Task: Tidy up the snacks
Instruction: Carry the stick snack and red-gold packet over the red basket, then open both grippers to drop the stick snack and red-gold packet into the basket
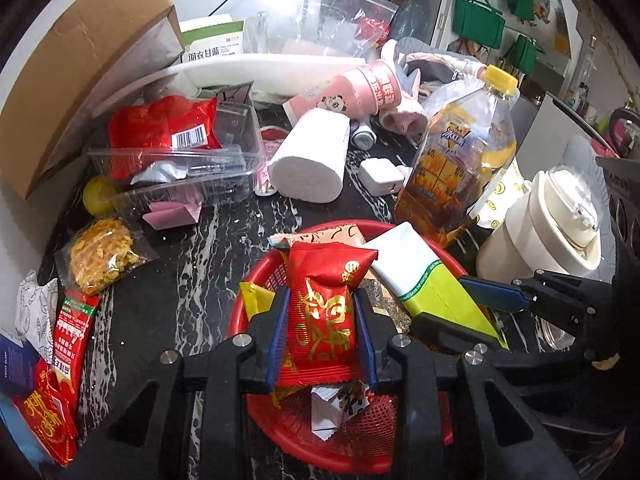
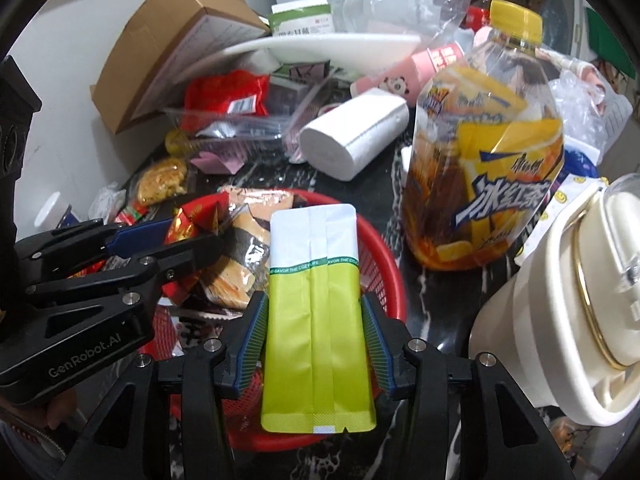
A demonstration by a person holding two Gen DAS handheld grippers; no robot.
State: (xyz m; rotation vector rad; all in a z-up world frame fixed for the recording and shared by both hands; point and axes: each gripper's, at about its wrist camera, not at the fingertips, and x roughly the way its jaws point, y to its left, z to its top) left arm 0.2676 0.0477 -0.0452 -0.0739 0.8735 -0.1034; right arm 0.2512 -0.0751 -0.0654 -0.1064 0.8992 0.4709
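**A:** ok so where's everything at? Both grippers sit over the round red plastic mesh basket on the black white-veined marble bench.

**B:** yep. The left gripper has its jaws pinched on a red foil snack packet with gold lettering, blue pads tight on both sides, packet hanging over the basket's middle.

**A:** and the right gripper?

**B:** There's a lime-green and white flat pouch between its jaws, lying lengthwise with the white end pointing away, over the basket. There's a sliver of gap at each pad, so the jaws look slack, not really squeezing it.

**A:** other stuff already in the basket?

**B:** a few wrappers, including an orange and dark striped packet. Just past the rim stands a yellow-capped iced tea bottle, with a cream lidded tumbler to its right. Clear bag of yellow crisps lies out on the bench, left of the basket.
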